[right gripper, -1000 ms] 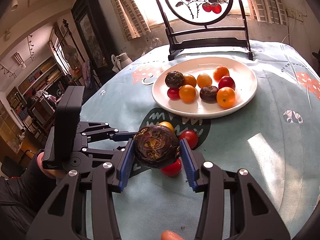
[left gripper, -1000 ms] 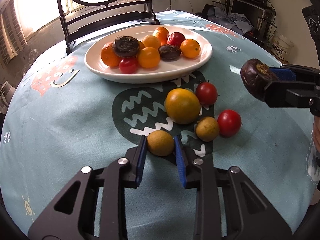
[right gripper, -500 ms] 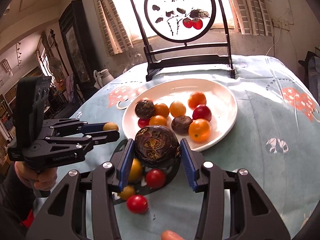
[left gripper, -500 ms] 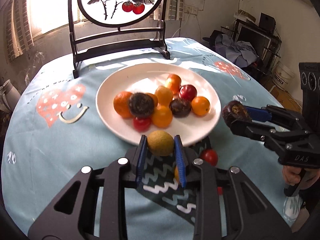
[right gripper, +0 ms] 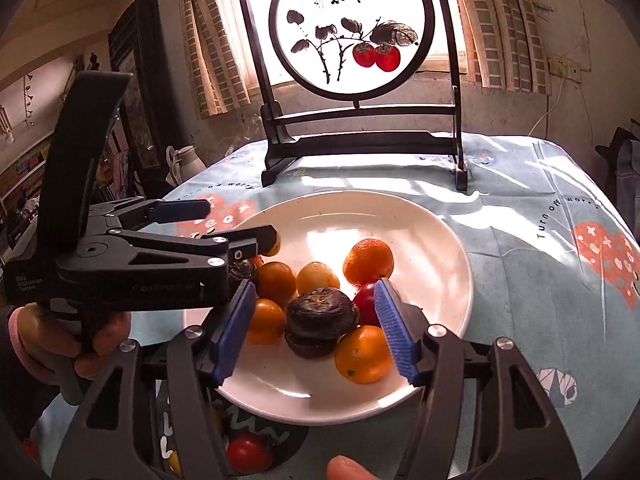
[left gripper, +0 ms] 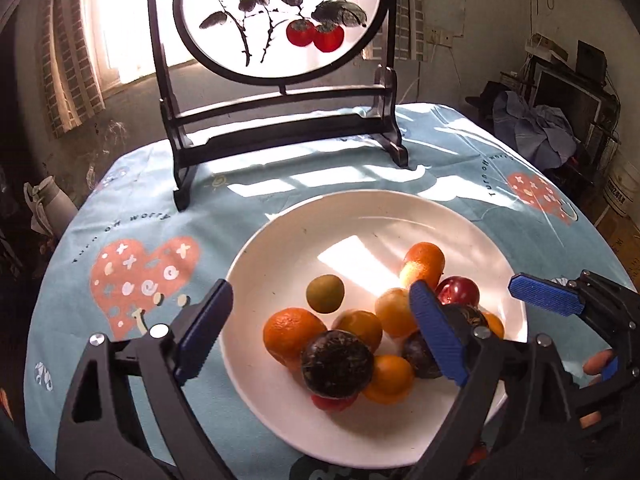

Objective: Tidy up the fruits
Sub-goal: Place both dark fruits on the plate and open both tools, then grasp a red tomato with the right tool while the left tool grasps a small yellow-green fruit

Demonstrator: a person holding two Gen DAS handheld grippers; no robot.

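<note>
A white plate [left gripper: 280,256] [right gripper: 448,240] holds a pile of oranges, red tomatoes and dark wrinkled fruits. My left gripper [left gripper: 320,330] is open above the plate; the small green-brown fruit [left gripper: 325,293] lies free on the plate between its fingers. My right gripper [right gripper: 316,326] is open too; the dark wrinkled fruit [right gripper: 322,312] it carried rests on another dark fruit in the pile, apart from both pads. The right gripper also shows in the left wrist view [left gripper: 500,312], over the plate's right side.
A dark wooden stand with a round painted screen [left gripper: 280,20] [right gripper: 352,28] stands behind the plate. A red tomato [right gripper: 249,454] and other fruit lie on the blue tablecloth [left gripper: 132,224] in front of the plate. The table edge drops off at left and right.
Both grippers moved forward over the plate and opened. The left let go of the green-brown fruit onto the plate; the right let go of the dark fruit onto the pile.
</note>
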